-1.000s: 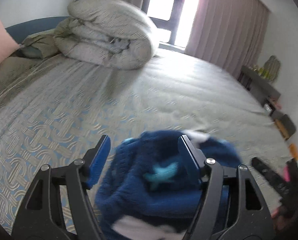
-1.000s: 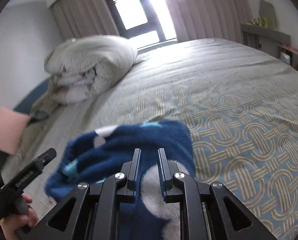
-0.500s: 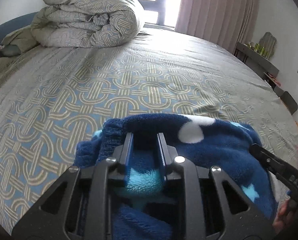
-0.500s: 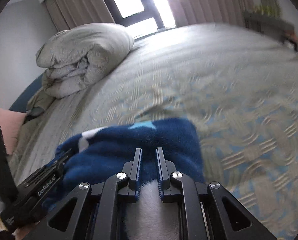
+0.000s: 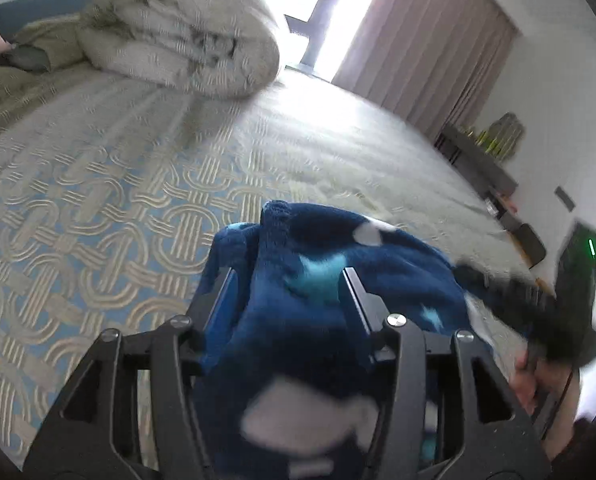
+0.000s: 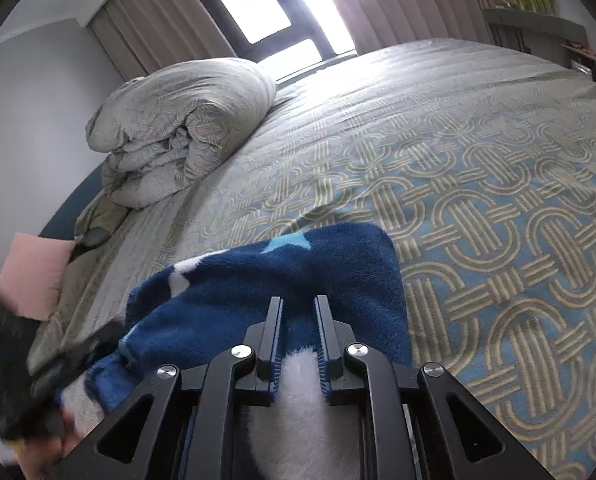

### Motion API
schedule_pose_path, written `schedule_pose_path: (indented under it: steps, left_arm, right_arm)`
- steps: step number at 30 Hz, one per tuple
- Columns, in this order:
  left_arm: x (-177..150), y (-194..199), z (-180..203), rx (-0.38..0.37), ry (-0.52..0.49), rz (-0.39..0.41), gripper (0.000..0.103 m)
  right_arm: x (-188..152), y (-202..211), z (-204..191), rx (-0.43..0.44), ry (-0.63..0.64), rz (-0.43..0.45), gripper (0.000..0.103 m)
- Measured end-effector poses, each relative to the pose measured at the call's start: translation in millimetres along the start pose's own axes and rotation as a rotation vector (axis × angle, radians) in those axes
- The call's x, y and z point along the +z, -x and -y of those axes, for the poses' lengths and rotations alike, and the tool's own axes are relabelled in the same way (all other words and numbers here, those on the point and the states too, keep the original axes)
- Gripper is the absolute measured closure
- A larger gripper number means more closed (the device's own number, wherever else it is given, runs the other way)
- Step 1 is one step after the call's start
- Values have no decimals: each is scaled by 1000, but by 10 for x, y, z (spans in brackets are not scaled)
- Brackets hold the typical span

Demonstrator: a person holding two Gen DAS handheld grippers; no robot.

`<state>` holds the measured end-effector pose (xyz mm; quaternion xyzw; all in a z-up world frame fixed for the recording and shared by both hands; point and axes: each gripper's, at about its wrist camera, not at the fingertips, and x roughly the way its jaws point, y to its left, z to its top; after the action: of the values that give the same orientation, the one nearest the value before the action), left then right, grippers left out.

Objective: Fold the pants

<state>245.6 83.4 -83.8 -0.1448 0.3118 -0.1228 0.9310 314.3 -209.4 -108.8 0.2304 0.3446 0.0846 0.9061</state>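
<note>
Above the patterned bed [image 6: 477, 184], the blue fleece pants [image 6: 298, 276] are gripped by the right gripper [image 6: 298, 344]; the left gripper [image 5: 288, 300], jaws just widening, is half open around them.

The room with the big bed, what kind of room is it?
Most likely a bedroom. A wide bed with a patterned cover fills it, a rolled-up duvet sits near the head, and long curtains hang by a bright window.
</note>
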Motion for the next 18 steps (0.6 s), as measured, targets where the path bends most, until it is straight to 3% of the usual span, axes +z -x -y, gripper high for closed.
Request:
schedule_pose_path:
  steps: [3, 4, 6, 9, 12, 15, 18]
  left_arm:
    - [-180, 72, 51, 13, -52, 12, 55]
    - [-241, 29, 55, 47, -74, 9, 60]
    - [-290, -49, -21, 64, -52, -13, 62]
    - [-392, -97, -247, 63, 42, -29, 59]
    - [-509, -58, -330, 67, 46, -22, 57]
    - [-504, -58, -418, 53, 91, -33, 54]
    - [-538, -76, -470, 43, 124, -46, 51]
  right_arm:
    - [121, 64, -208, 135, -51, -34, 77]
    - [155, 22, -313, 165, -51, -69, 77]
    - [191, -155, -593, 211, -35, -161, 80]
    - [163, -498, -1077, 157, 84, -259, 85]
    - [13, -989, -1375, 106, 119, -409, 86]
    - [-33, -1273, -1492, 42, 150, -404, 89]
    - [-13, -1375, -1466, 41, 97, -393, 91]
